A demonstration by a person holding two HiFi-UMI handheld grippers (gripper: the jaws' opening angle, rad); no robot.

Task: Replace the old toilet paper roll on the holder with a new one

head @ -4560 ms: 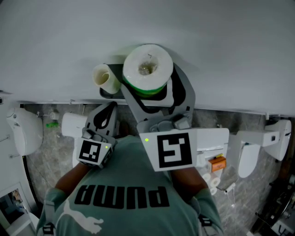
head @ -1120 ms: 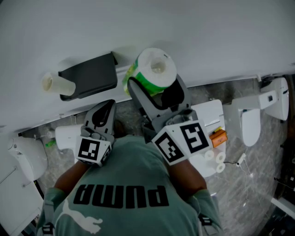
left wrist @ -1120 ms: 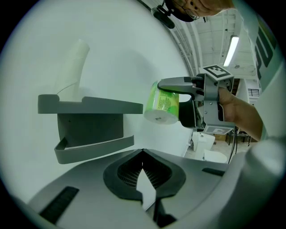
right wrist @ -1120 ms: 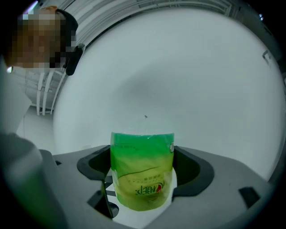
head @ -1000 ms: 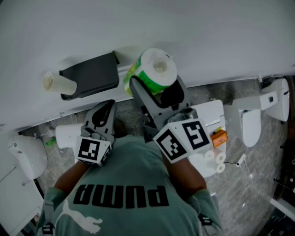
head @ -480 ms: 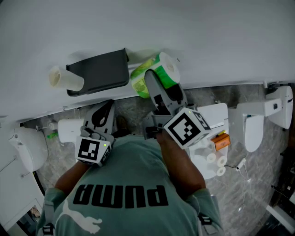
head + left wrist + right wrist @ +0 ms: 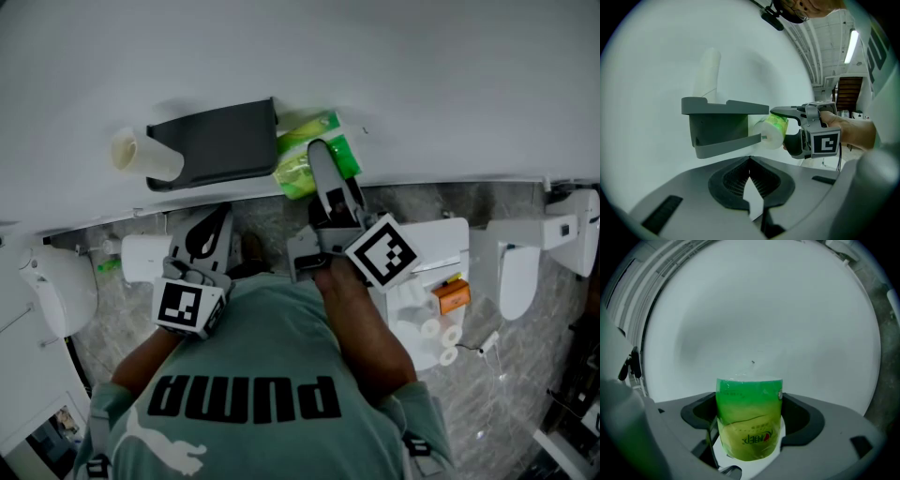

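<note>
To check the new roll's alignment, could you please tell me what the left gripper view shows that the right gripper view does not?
Left only: the dark grey wall-mounted holder, a pale roll beyond it, and the right gripper seen from outside. Right only: the print on the wrapper. Both: the green-wrapped toilet paper roll clamped in the right gripper, against the white wall.

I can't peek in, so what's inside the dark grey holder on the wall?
From below, the dark grey wall holder looks hollow. The green-wrapped paper roll, gripped by the right gripper, is at its open end. From above, its lid hides the inside.
</note>
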